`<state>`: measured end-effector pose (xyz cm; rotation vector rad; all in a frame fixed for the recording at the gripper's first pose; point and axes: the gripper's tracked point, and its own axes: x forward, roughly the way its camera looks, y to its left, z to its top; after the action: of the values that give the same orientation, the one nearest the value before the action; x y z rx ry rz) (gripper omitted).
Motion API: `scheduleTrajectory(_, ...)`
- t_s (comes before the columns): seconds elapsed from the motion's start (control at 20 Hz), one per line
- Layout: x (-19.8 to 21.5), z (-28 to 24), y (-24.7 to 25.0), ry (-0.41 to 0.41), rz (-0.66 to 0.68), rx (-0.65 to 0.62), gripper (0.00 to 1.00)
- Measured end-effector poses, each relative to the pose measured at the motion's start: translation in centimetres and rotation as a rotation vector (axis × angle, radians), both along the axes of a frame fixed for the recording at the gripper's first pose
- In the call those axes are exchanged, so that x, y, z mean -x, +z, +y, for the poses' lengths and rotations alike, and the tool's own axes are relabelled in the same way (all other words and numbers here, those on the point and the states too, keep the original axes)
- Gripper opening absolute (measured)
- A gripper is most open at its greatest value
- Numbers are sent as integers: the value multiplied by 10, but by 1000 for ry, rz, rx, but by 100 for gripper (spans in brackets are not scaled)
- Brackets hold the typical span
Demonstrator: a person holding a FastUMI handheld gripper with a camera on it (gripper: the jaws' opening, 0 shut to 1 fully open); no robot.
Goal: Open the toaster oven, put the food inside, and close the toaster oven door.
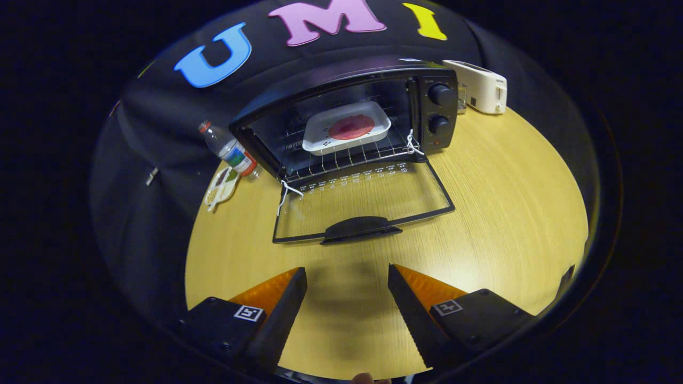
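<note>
A black toaster oven (427, 85) stands at the far side of the wooden table (507, 202). Its glass door (368, 197) lies folded down flat toward me, with the black handle (360, 229) at its near edge. Inside, on the wire rack, sits a white tray (325, 125) carrying a round pink-red piece of food (351, 127). My gripper (347, 277) hovers above the table a short way in front of the door handle. Its fingers are spread wide apart and hold nothing.
A plastic water bottle (229, 149) leans to the left of the oven, with a small flat packet (221, 186) on the table below it. A white box-shaped device (483, 85) sits behind the oven to its right. Two knobs (440, 109) face me on the oven's right panel.
</note>
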<state>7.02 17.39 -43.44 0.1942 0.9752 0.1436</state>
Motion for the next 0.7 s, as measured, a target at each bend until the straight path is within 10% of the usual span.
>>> scheduleTrajectory(0.7,-35,15,-65,80,14,144,99)
